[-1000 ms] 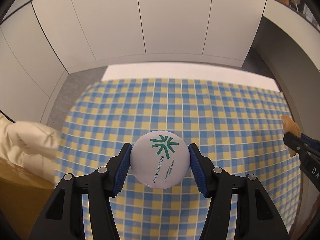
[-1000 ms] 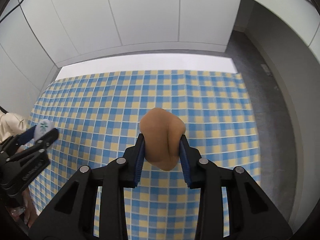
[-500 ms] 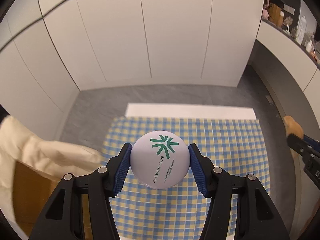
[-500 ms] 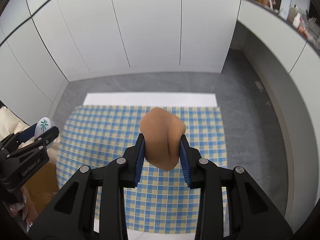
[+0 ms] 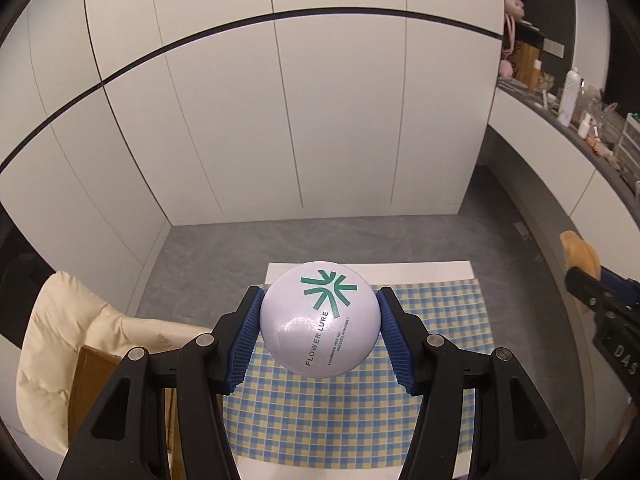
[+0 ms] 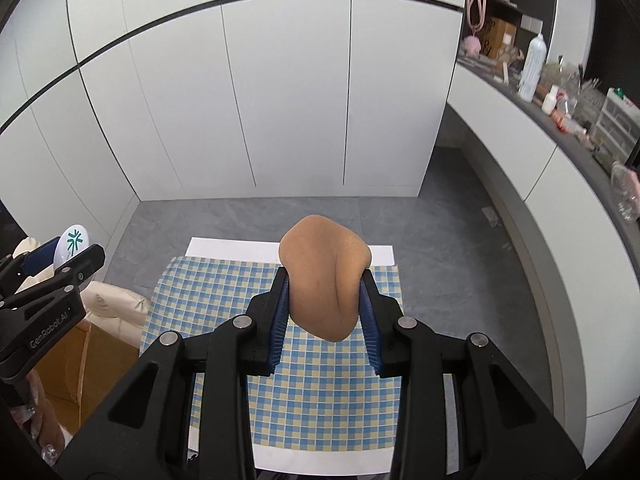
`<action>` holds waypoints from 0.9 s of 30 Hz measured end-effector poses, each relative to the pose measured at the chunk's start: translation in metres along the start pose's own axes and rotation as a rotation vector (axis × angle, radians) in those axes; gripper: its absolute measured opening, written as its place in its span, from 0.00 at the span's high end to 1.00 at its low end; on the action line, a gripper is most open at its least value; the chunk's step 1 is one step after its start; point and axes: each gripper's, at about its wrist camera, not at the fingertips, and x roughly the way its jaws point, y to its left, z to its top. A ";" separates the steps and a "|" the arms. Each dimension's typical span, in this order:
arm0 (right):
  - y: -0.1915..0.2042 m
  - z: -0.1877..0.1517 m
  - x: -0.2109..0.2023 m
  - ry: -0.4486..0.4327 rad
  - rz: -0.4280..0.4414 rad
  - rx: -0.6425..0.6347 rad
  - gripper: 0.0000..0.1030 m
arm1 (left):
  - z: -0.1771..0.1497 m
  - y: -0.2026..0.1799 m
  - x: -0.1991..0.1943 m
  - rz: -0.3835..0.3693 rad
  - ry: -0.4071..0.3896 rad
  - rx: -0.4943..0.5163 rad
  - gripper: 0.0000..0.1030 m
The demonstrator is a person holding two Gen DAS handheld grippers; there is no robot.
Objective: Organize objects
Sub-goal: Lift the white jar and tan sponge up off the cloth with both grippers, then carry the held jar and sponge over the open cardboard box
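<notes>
Left wrist: jaws grip compact (image 5: 319, 324), hiding cloth (image 5: 352, 416) | right: jaws grip sponge (image 6: 324, 282)

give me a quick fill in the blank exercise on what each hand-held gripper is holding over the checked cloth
1. The left hand-held gripper is shut on a round white ____ printed FLOWER LURE.
2. The right hand-held gripper clamps a soft sponge coloured ____.
3. The checked cloth below is blue and ____.
4. The logo on the white case is ____.

Missing words: compact case; tan; yellow; green
</notes>
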 end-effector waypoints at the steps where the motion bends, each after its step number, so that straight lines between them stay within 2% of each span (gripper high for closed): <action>1: 0.001 0.000 -0.003 -0.001 0.001 -0.002 0.67 | 0.001 0.000 -0.005 0.002 -0.002 -0.002 0.44; 10: 0.010 -0.008 -0.026 -0.015 0.019 -0.042 0.67 | -0.007 0.005 -0.022 0.014 -0.004 0.000 0.44; 16: 0.011 -0.016 -0.029 -0.009 0.020 -0.044 0.67 | -0.024 0.009 -0.023 -0.014 0.013 -0.019 0.44; 21: 0.010 -0.036 -0.035 0.000 0.023 -0.040 0.67 | -0.043 0.004 -0.032 0.012 0.001 0.007 0.44; 27: 0.010 -0.069 -0.045 0.007 0.009 -0.026 0.67 | -0.073 0.001 -0.052 0.001 -0.003 0.002 0.44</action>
